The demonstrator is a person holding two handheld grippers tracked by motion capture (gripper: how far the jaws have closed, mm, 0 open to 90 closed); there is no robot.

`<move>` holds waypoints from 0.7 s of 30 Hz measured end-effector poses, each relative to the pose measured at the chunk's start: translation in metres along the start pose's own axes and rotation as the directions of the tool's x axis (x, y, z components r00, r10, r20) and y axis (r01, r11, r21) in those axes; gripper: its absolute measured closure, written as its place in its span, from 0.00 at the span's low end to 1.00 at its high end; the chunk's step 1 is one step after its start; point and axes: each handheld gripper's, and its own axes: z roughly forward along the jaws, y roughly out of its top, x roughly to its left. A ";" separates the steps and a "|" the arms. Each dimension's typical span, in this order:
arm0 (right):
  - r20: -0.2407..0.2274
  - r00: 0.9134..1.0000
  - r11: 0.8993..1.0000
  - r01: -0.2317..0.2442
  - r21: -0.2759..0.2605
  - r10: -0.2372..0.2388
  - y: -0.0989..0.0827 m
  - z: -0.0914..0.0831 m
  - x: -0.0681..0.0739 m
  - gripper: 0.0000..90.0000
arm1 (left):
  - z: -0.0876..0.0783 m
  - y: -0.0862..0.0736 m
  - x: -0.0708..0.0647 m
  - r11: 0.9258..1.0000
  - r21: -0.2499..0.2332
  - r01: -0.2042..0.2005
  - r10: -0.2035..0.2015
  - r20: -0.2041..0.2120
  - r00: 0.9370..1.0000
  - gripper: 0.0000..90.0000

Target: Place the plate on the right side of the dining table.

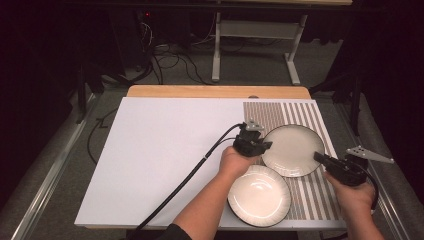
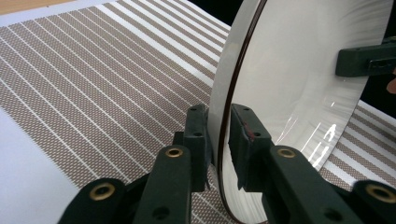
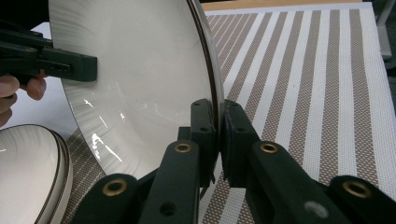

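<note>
On the striped mat (image 1: 305, 192), both tools grip the plate's (image 1: 292, 150) rim, a bowl (image 1: 259, 196) just beside

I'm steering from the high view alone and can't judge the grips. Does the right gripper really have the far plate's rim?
Observer: Yes. The right gripper is shut on the rim of the plate, with one pad on each face.
Operator: And the left one?
Observer: The left gripper grips the opposite rim, again with a pad against each face.
Operator: Anything on the pads?
Observer: There is a small reddish mark on one left pad.
</note>
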 end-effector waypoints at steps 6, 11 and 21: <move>0.003 1.000 1.000 -0.009 0.003 0.009 0.002 0.003 -0.001 0.97 | -0.023 -0.001 0.007 0.996 -0.089 -0.007 0.004 -0.034 0.999 0.60; 0.008 1.000 1.000 -0.010 0.010 0.010 0.004 0.006 0.000 0.96 | -0.050 -0.009 0.014 0.990 -0.140 -0.032 0.021 -0.077 0.997 0.51; 0.021 1.000 1.000 -0.015 0.023 0.014 0.007 0.009 0.001 0.96 | -0.110 -0.036 0.022 0.980 -0.187 -0.063 0.039 -0.127 0.991 0.44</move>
